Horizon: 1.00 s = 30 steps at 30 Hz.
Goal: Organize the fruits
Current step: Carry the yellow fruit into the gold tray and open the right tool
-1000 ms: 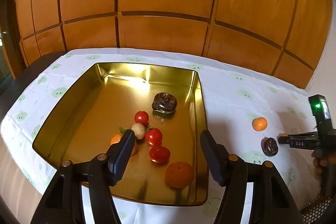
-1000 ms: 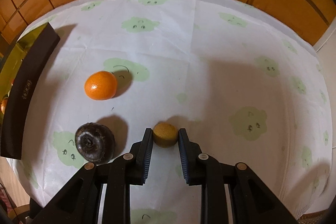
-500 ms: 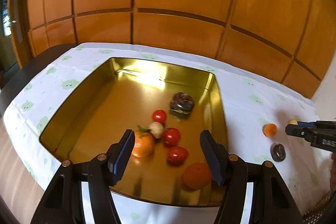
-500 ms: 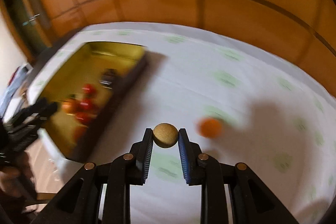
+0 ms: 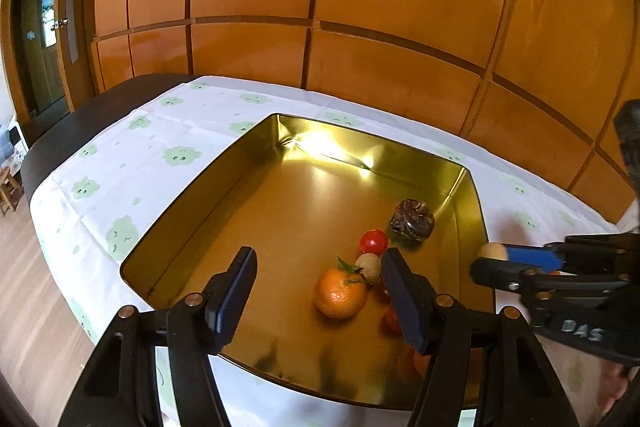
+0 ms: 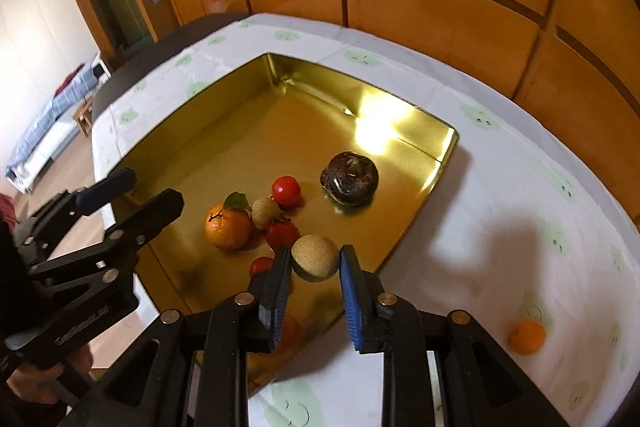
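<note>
My right gripper (image 6: 314,265) is shut on a small tan round fruit (image 6: 315,257) and holds it above the near right part of the gold tray (image 6: 442,163). It also shows in the left wrist view (image 5: 493,251) at the tray's right rim. The tray (image 5: 180,205) holds an orange with a leaf (image 6: 228,229), a tan fruit (image 6: 265,212), red tomatoes (image 6: 286,189) and a dark brown fruit (image 6: 349,179). My left gripper (image 5: 320,291) is open and empty over the tray's near edge.
A small orange (image 6: 527,337) lies on the white cloth with green prints (image 6: 520,211) to the right of the tray. A wooden panelled wall (image 5: 360,7) stands behind the table. The table's left edge drops to the floor.
My right gripper lifted the tan fruit off the cloth and carried it left to above the tray. The left gripper drew back and swung left, still open.
</note>
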Available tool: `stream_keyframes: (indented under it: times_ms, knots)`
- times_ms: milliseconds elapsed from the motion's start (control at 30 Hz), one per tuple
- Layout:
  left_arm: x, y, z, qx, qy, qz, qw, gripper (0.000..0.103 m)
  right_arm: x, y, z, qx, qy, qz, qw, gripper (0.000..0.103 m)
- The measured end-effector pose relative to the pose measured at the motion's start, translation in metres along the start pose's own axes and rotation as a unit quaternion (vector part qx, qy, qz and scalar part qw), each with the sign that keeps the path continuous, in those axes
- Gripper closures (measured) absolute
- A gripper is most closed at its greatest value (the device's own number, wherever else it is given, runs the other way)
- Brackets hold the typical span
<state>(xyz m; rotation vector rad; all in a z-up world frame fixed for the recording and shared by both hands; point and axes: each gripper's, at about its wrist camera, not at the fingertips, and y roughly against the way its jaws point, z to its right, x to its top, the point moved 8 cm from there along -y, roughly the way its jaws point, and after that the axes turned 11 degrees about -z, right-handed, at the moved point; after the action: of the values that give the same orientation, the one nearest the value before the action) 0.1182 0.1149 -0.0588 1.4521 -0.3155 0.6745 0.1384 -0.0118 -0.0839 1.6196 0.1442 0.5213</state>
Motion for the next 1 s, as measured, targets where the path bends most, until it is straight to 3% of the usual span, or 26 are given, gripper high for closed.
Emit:
stream_keyframes:
  times_ms: [433,1000]
  knots:
    - [-0.002,-0.001,0.004,-0.006,-0.002,-0.003,1.0,0.038,0.01,-0.033,-0.001,-0.026,0.009,-0.023,0.999,0.079]
    - [-0.003,0.0,0.007,-0.01,-0.002,-0.003,0.9999,0.038,0.004,-0.034,0.001,-0.038,0.003,-0.015,0.999,0.079]
